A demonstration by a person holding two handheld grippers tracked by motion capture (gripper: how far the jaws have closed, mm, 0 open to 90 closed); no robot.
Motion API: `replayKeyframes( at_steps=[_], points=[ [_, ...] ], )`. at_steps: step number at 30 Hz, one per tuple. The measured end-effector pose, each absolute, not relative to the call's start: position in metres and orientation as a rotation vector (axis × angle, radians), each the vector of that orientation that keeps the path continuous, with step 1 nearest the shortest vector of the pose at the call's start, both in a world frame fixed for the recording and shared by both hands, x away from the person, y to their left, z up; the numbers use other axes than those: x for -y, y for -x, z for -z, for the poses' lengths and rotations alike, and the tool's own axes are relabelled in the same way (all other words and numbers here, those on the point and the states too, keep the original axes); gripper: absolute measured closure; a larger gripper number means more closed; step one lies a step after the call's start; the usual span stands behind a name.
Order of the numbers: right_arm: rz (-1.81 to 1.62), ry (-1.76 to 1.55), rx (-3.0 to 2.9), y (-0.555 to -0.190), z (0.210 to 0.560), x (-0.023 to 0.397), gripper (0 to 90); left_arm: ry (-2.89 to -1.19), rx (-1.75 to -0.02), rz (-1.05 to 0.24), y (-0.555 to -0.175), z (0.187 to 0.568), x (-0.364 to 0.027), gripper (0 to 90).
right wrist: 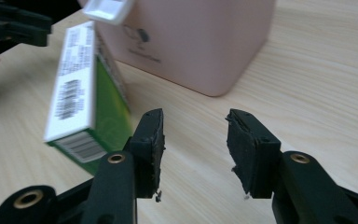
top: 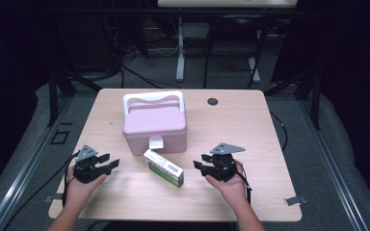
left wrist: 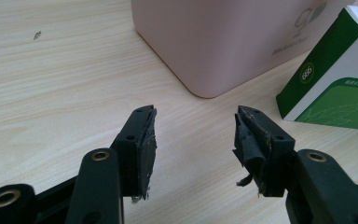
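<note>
A pink lidded box [top: 155,124] with a white handle and a white front latch [top: 155,142] stands on the table [top: 231,120]. Just in front of it lies a green and white carton [top: 164,167]. My left gripper [top: 110,162] rests at the left of the carton, open and holding nothing. My right gripper [top: 198,161] is at the carton's right, open too, its jaws pointing left. In the left gripper view the open jaws [left wrist: 193,133] face the box corner [left wrist: 214,42] with the carton [left wrist: 335,79] at the right. In the right gripper view the jaws [right wrist: 193,135] stand apart before the box [right wrist: 191,42], the carton [right wrist: 84,93] to their left.
A dark round grommet [top: 213,101] sits near the table's far edge. The table's front edge runs just below both hands. Bare wood lies to the right of the right hand and along the far side. Black frames and cables stand on the floor beyond the table.
</note>
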State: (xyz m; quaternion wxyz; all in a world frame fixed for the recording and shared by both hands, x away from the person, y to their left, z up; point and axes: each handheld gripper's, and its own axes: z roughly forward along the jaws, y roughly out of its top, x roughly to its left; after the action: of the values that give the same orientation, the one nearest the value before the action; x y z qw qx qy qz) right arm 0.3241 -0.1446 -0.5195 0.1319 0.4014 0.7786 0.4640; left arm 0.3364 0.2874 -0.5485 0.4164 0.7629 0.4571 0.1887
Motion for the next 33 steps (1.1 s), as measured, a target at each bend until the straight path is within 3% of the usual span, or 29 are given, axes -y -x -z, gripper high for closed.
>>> replayKeyframes(
  at_steps=[24, 33],
  points=[
    [-1.431, -0.965, -2.402, -0.310, 0.502, 0.100, 52.1, -1.916, -1.159, -0.493, -0.335, 0.548, -0.290, 47.6],
    [-1.377, -0.932, -2.451, -0.311, 0.514, 0.081, 51.1, -1.914, -1.159, -0.500, -0.334, 0.548, -0.289, 47.6]
  ],
)
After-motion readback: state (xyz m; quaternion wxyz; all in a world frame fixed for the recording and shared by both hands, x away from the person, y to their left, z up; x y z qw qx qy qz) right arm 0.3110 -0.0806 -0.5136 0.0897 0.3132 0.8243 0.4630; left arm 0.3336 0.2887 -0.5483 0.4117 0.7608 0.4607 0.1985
